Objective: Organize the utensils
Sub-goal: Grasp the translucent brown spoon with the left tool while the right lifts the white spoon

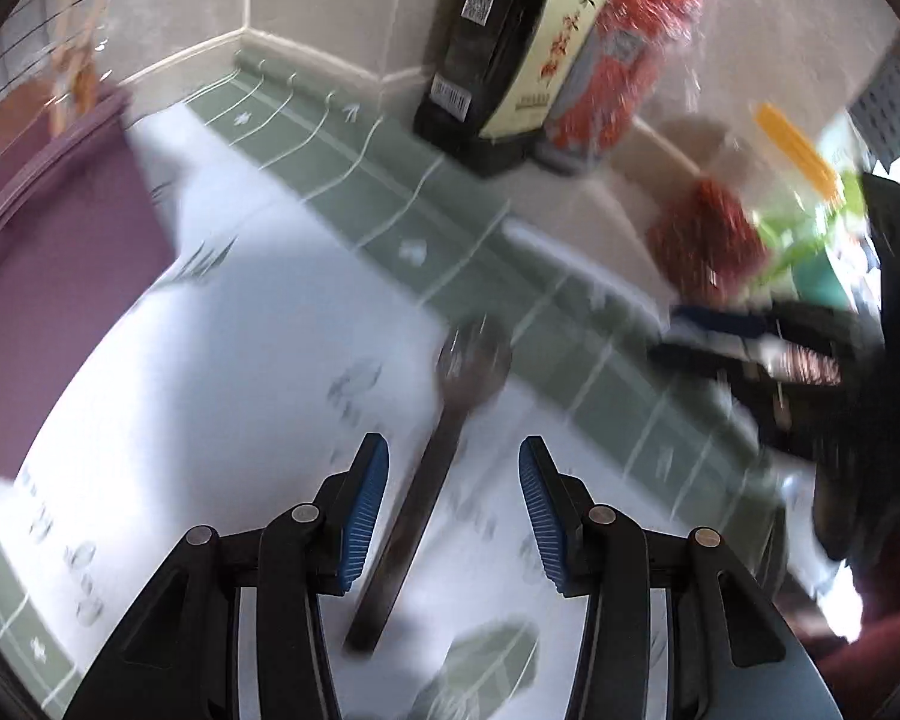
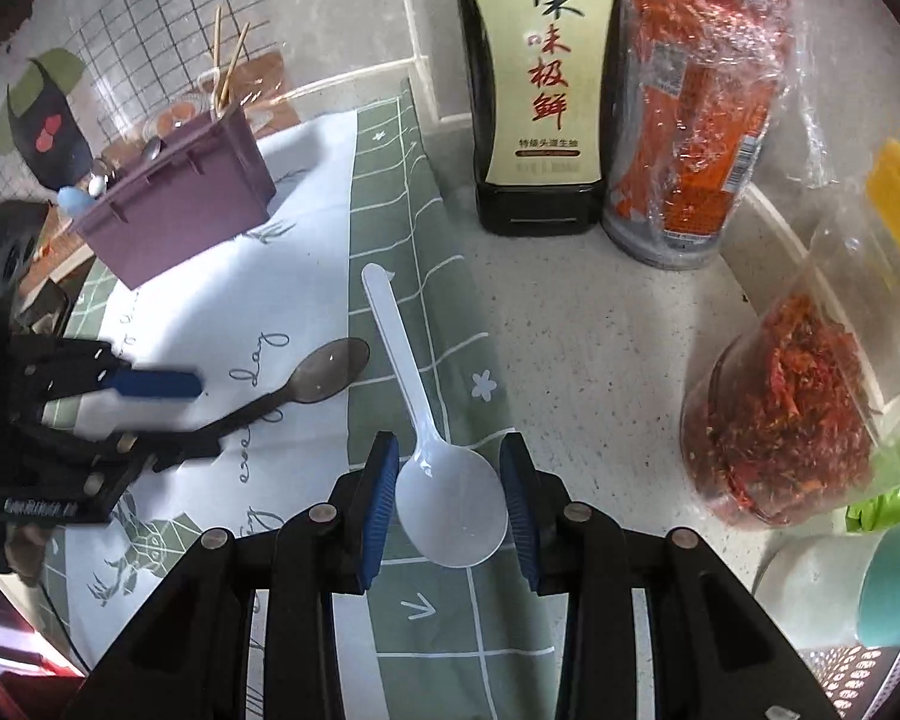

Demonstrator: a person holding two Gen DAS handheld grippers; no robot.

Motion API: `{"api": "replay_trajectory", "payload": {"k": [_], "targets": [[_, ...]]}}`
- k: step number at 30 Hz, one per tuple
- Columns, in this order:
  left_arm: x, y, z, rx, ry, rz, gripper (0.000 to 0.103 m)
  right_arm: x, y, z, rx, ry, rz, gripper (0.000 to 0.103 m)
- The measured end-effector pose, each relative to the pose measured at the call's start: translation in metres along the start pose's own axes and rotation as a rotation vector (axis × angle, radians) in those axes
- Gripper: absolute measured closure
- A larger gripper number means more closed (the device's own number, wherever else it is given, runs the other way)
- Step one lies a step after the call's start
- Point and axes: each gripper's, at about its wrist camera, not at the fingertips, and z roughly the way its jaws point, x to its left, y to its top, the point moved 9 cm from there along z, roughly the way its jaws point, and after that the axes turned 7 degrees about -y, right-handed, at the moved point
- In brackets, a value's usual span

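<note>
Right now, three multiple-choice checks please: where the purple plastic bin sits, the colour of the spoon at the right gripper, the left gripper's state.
1. The purple plastic bin stands: A on the green-and-white patterned cloth; B on the floor; C in a sink.
2. Spoon between the right gripper pads: A brown; B white; C yellow.
3. Left gripper: A shut, empty; B shut on a spoon; C open.

A: its base rests on the cloth.
B: the white plastic spoon bowl is clamped there.
C: the pads stand clear of the brown translucent spoon.
</note>
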Motion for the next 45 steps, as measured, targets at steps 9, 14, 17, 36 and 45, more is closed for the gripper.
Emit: {"api": "replay_trajectory", "payload": {"k": [9, 14, 17, 36, 45], "targets": [[-0.015, 0.024, 0.053, 0.118, 0.110, 0.087, 0.056, -0.018, -0.006, -0.021, -0.031, 0.003, 0.076, 0.070], [-0.015, 0.027, 0.060, 0.144, 0.206, 0.103, 0.056, -0.026, -0.008, -0.027, -0.042, -0.004, 0.098, 0.070], [-0.011, 0.025, 0.057, 0.141, 0.227, 0.070, 0.058, -0.027, -0.008, -0.028, -0.044, -0.009, 0.096, 0.070], [0.103, -0.089, -0.144, -0.341, 0.287, -0.473, 0.068, 0.126, -0.007, 0.027, 0.074, 0.161, -0.223, 0.068], [0.124, -0.139, -0.186, -0.445, 0.296, -0.589, 0.068, 0.165, 0.006, 0.032, 0.073, 0.172, -0.399, 0.058]]}}
